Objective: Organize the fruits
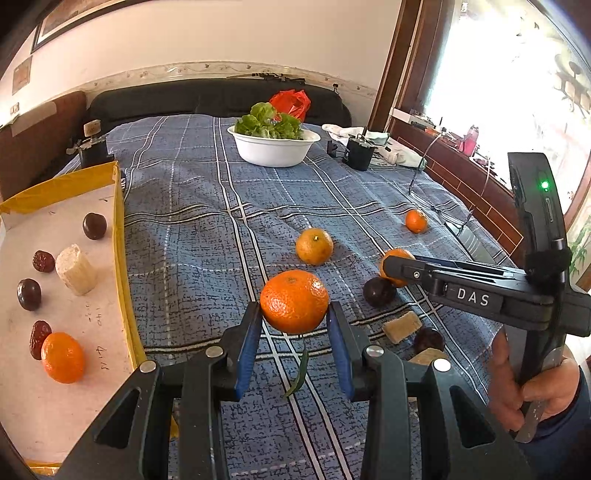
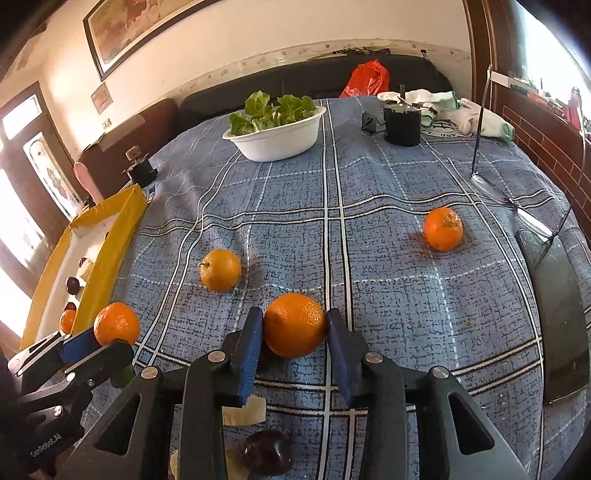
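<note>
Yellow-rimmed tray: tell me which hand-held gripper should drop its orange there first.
Left. The left hand-held gripper already holds a round orange lifted beside the yellow-rimmed tray; the right hand-held gripper grips its orange farther away.

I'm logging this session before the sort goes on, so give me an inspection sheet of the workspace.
Surface: blue plaid cloth.
Job's things: yellow-rimmed tray holding one tangerine, dark fruits and a pale block; two tangerines loose on the cloth.
Clutter: white bowl of greens, black cup, glasses, red bag.
Grippers: left gripper shut on a tangerine; right gripper shut on another tangerine.
Cables: nothing seen.
Surroundings: dark sofa back, framed picture, bright window.
</note>
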### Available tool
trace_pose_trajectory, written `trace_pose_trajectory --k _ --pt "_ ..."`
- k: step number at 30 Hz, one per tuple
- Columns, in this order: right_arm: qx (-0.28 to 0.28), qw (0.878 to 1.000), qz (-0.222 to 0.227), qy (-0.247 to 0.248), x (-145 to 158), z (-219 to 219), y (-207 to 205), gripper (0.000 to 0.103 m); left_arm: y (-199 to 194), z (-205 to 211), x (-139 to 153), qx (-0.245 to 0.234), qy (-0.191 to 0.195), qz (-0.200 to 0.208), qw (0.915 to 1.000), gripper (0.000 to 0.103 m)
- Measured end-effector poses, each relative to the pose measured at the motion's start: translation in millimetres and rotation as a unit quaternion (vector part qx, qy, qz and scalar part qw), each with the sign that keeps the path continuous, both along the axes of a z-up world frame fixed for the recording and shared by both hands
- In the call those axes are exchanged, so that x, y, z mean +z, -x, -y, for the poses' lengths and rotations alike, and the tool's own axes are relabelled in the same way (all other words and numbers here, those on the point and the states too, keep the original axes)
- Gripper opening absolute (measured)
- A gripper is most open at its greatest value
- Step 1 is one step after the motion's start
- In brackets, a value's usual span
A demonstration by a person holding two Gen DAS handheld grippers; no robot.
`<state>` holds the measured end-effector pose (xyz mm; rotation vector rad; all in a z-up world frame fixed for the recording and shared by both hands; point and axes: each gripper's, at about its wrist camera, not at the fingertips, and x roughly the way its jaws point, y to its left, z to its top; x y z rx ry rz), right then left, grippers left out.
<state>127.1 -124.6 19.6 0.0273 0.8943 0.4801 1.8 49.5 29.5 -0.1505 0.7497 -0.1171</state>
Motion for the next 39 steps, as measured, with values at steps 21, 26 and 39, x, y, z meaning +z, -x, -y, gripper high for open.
trace_pose_trajectory --k 21,26,39 --pt "-0.044 0.987 0.105 0.114 16 -14 22 0.038 -2 1 -3 -0.001 -0.003 -0.005 1.0000 0.035" --pt "-0.050 0.984 0.113 0.126 17 -14 25 0.038 -3 1 -4 -0.001 -0.003 -0.009 1.0000 0.035" --pt "-0.056 0.982 0.124 0.132 20 -14 29 0.038 -3 1 -4 0.002 -0.002 -0.005 1.0000 0.035"
